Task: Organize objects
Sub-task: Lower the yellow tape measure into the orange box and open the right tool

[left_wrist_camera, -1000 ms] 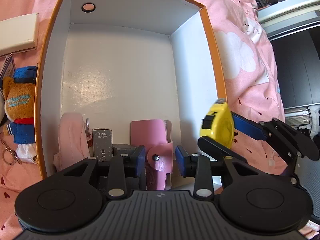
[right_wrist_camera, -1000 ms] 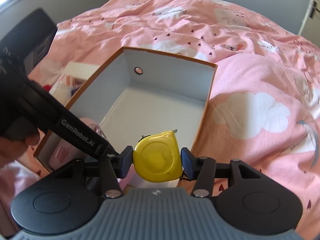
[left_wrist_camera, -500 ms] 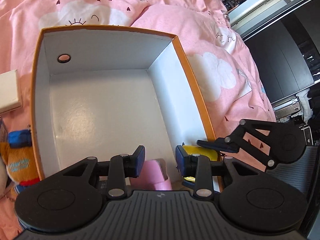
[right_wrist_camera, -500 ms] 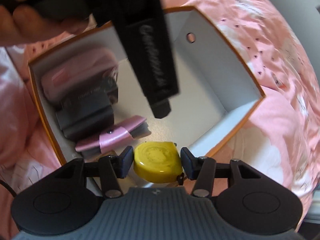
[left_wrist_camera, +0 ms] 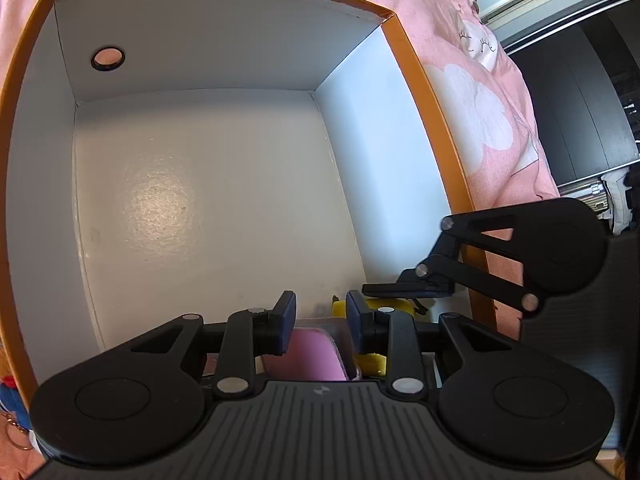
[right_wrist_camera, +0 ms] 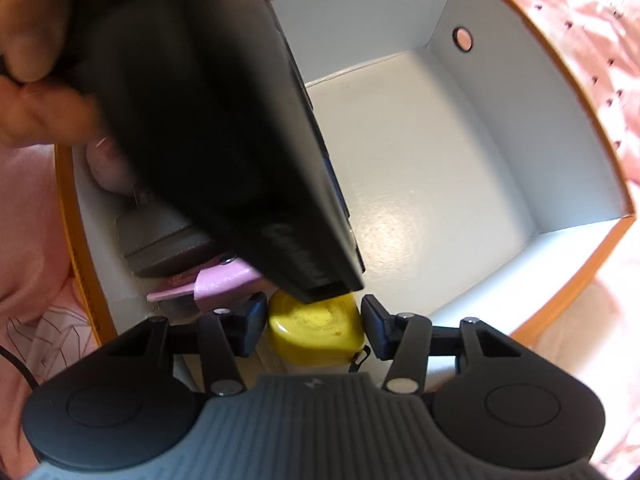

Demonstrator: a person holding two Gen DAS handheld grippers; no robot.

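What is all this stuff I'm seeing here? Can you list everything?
Box: one, orange outside, white inside, on the bedding.
Tape measure: one, yellow, low in the box's near corner.
Pink case: one, snap flap, beside the tape measure.
Dark grey item: one, in the box behind the case.
Bedding: pink, white clouds.
Plush toy: one, outside the box, mostly hidden.
Left tool: black, jaws closing, above the case.
Right tool: black, around the tape measure.
Hand: one, holding the left tool.

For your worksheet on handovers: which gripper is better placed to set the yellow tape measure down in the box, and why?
Right. Its jaws already hold the tape measure low inside the box; the left gripper, its jaws closing, hovers over the pink case.
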